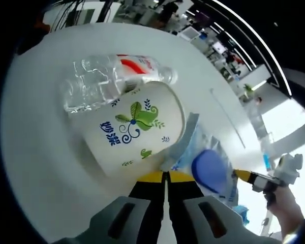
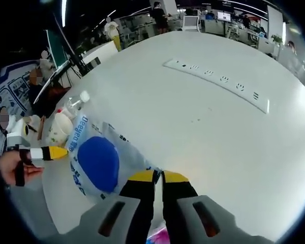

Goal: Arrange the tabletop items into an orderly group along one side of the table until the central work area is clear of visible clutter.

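table: white round top (image 2: 234, 142), with a built-in socket strip (image 2: 218, 81) toward 1 o'clock in the right gripper view; the wide middle lies bare, and the items sit bunched near the rim, which suits the goal of grouping along one side.
plastic packet: clear bag with a big blue disc and blue print (image 2: 96, 160), lying flat at 10 o'clock from the right gripper (image 2: 158, 176); its near edge runs under those yellow-tipped jaws, which look pressed together, probably pinching the film, though the contact is hard to see.
paper cup: white, with green leaf art and blue characters (image 1: 137, 127), on its side at 12 o'clock from the left gripper (image 1: 166, 176), jaws together and holding nothing, perhaps ready to nudge.
water bottle: clear, crumpled, red label (image 1: 112, 79), lying touching the cup at 11 o'clock.
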A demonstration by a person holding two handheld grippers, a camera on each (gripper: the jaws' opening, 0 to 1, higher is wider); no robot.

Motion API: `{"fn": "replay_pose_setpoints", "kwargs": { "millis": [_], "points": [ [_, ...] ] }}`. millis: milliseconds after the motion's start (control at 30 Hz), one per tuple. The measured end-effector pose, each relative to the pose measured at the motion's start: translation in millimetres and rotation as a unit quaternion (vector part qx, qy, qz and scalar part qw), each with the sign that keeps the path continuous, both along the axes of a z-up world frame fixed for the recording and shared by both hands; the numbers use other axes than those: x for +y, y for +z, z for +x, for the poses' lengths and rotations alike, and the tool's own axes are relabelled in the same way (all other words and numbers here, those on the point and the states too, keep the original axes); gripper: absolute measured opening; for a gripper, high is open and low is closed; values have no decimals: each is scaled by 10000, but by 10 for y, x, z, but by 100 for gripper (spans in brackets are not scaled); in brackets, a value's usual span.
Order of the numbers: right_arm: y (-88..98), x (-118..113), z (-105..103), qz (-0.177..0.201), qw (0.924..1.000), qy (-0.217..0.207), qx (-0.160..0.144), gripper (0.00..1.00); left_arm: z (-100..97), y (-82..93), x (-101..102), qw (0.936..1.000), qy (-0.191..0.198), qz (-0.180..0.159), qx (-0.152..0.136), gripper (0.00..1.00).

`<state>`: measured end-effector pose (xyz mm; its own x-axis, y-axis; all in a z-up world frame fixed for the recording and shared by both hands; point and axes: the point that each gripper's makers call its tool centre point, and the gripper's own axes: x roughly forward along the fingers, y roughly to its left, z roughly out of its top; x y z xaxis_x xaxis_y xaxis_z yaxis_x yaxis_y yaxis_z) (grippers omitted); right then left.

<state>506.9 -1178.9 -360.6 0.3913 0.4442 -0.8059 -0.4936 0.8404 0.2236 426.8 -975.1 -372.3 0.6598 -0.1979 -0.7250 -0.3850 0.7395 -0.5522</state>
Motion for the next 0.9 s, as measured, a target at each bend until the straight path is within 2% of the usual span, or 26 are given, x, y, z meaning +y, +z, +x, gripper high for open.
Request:
{"fn": "replay_pose_setpoints", "kwargs": {
  "millis": [900],
  "points": [
    [69,-92,-295,-354,9982,373,317,1,-33,50,-9,10000,-87,-37,14,0]
  ]
}}
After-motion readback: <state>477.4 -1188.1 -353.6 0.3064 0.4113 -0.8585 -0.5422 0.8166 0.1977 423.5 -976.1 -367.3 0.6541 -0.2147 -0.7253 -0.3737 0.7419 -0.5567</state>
